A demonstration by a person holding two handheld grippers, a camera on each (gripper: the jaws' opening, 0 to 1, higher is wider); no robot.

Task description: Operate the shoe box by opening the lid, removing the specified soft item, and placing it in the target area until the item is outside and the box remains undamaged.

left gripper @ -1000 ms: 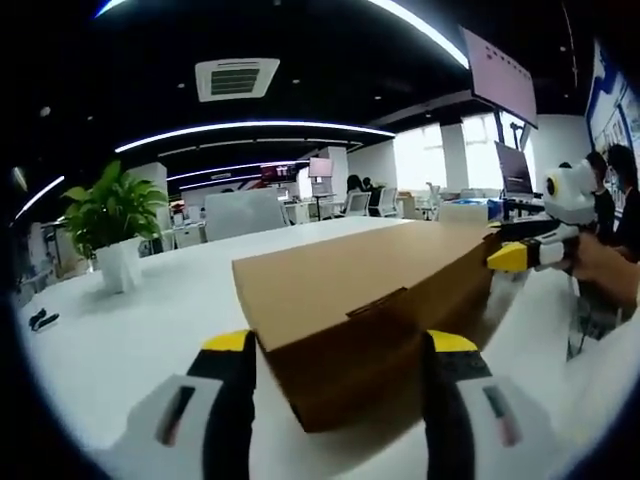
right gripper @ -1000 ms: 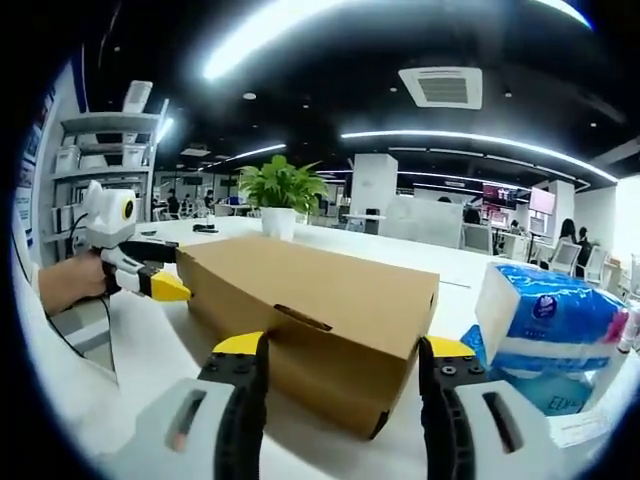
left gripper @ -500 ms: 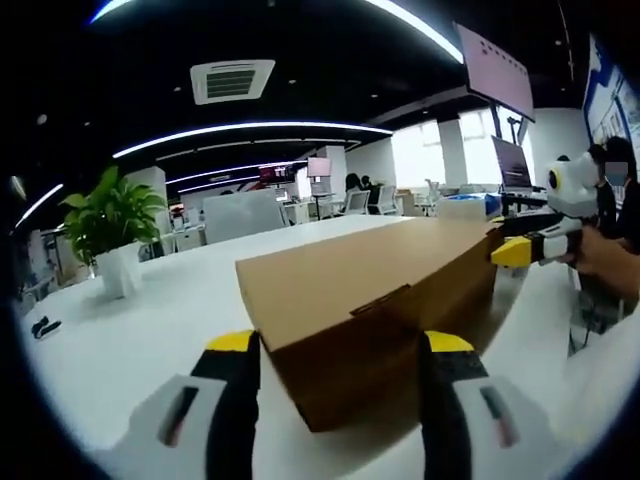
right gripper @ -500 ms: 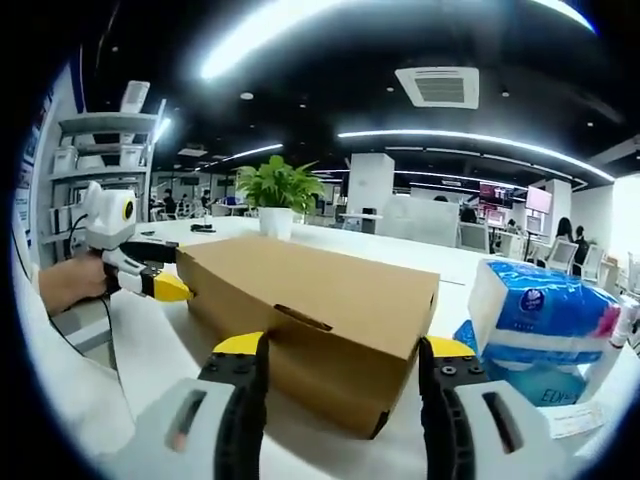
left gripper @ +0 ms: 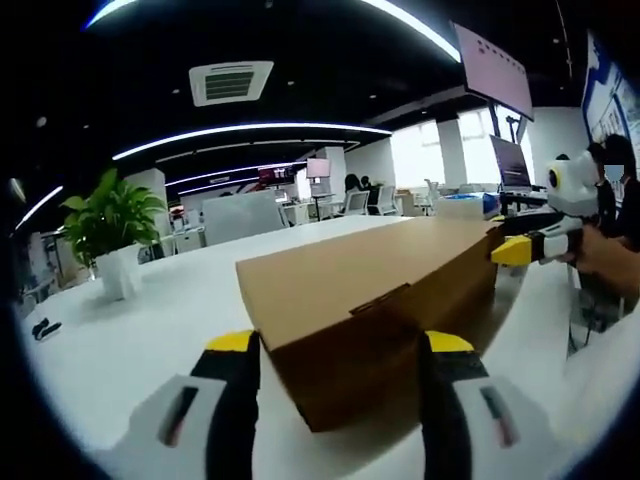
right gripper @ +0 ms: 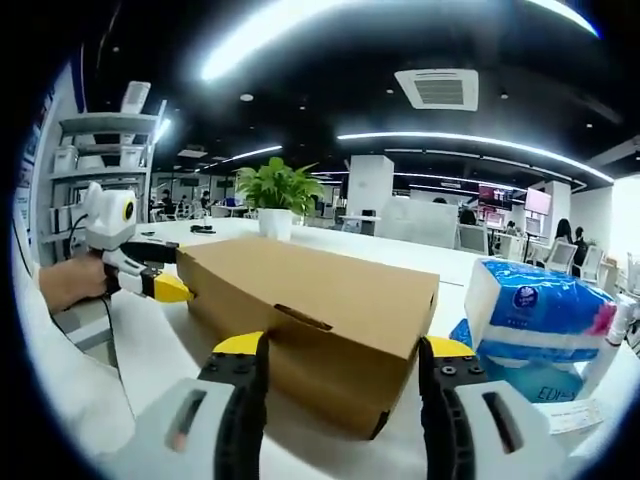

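Cardboard-brown and closed, the shoe box (left gripper: pixel 370 300) lies on the white table (left gripper: pixel 120 350), filling the centre of your left gripper view, one end corner reaching down between your jaws. Your left gripper (left gripper: pixel 335 345) stands released, jaws parted either side of that corner. In your right gripper view the shoe box (right gripper: pixel 320 305) sits centre frame and your right gripper (right gripper: pixel 338 348) is likewise spread wide at its other end. Blue-and-white tissue packs (right gripper: pixel 535 320) rest at the right of that frame, just beside the box. A potted plant (left gripper: pixel 110 225) stands at the left of your left gripper view.
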